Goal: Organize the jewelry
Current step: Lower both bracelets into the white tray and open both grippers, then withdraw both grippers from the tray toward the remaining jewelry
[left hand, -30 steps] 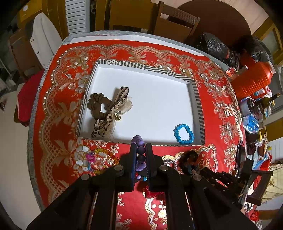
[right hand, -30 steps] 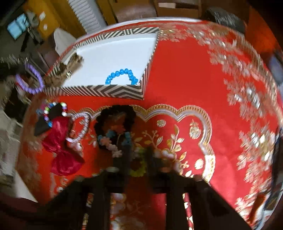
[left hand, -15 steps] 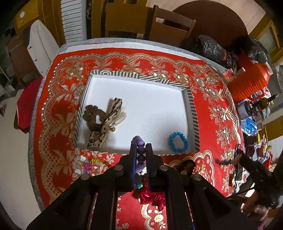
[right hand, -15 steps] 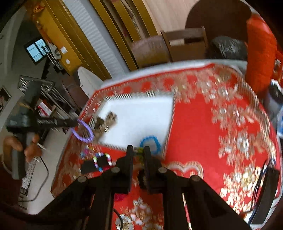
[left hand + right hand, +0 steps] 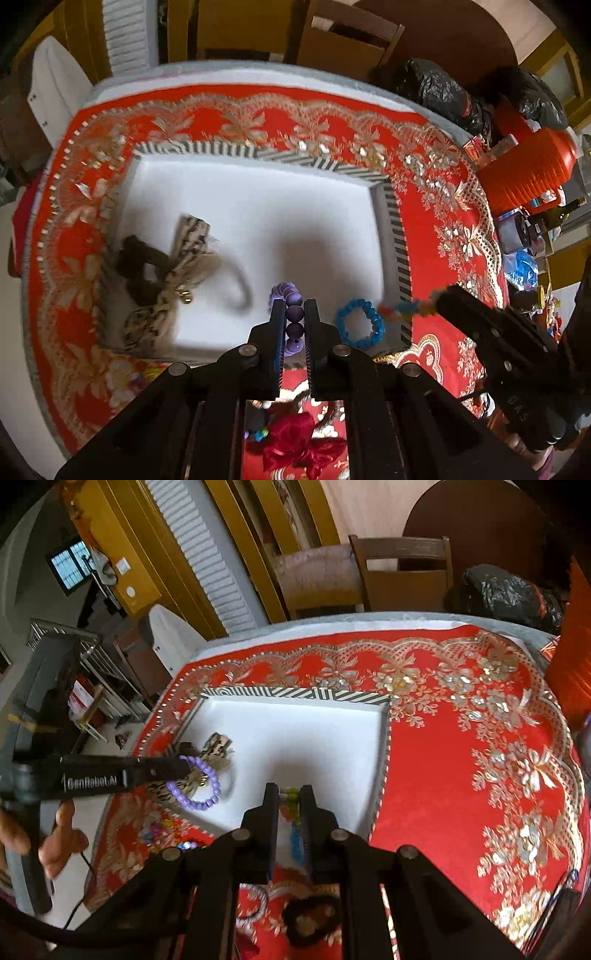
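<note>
My left gripper (image 5: 294, 314) is shut on a purple bead bracelet (image 5: 291, 317) and holds it over the near part of the white tray (image 5: 258, 206) with the striped rim. The bracelet hangs from it in the right wrist view (image 5: 195, 786). My right gripper (image 5: 290, 799) is shut on a multicoloured bead bracelet (image 5: 290, 797) above the tray's near edge; its tip shows in the left wrist view (image 5: 424, 301). In the tray lie a blue bead bracelet (image 5: 360, 323) and a brown and leopard scrunchie (image 5: 162, 273).
On the red patterned cloth (image 5: 461, 775) in front of the tray lie a red bow (image 5: 303, 446), a black scrunchie (image 5: 312, 919) and several small bead pieces. An orange jug (image 5: 524, 170), bottles and black bags stand at the table's right. Chairs stand behind.
Both grippers have moved forward over the tray's near edge with their bracelets. The right gripper lifted its bracelet off the cloth a second ago.
</note>
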{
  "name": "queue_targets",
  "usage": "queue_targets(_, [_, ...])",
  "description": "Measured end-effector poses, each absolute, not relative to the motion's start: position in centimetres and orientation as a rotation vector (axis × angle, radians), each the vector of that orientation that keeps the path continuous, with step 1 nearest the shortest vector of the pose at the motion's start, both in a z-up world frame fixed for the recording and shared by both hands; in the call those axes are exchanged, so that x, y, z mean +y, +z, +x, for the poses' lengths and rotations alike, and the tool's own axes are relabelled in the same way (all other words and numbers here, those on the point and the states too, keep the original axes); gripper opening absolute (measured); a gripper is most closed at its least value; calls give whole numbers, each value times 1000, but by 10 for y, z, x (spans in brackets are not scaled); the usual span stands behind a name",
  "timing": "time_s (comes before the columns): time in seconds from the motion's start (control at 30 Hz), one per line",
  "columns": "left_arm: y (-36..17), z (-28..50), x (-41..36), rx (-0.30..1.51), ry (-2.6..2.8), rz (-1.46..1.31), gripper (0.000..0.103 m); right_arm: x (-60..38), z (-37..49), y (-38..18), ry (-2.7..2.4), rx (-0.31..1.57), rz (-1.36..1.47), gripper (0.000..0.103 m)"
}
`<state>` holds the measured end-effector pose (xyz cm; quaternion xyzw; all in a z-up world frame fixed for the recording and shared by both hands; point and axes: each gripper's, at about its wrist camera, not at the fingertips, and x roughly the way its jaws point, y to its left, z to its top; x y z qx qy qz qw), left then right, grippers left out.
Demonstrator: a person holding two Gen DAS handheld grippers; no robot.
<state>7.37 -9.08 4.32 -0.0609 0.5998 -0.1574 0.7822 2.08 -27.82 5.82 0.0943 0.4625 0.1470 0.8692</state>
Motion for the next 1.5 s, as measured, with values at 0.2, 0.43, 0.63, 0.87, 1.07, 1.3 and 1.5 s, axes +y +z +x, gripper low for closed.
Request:
queue_targets(0.2, [8,84,-75,1351,-274,-133,0,-271,58,30,296,1022,218,11])
queue_targets(0.43, [-19,86,-43,1395,-204,-152,0,-273,89,-11,155,1103,60,12])
queue_targets(0.63, [-25,83,-40,1400,-223,-180,2,-278,89,-23,127,1129,72,30])
queue_targets(0.87, [-16,76,-41,1369,-187,-144,13,-286,57,7,171,1049,152,43])
queue_targets(1.07, [0,63,-42,1330,-145,-99,13,-285,30,29,174,1008,165,52])
queue_targets(1.3, [20,41,-48,1272,-121,-46,13,-280,-9,49,198,976,153,54])
queue_targets(1.5, [43,13,-56,1198,-108,-7,14,-281,-46,71,209,927,158,60])
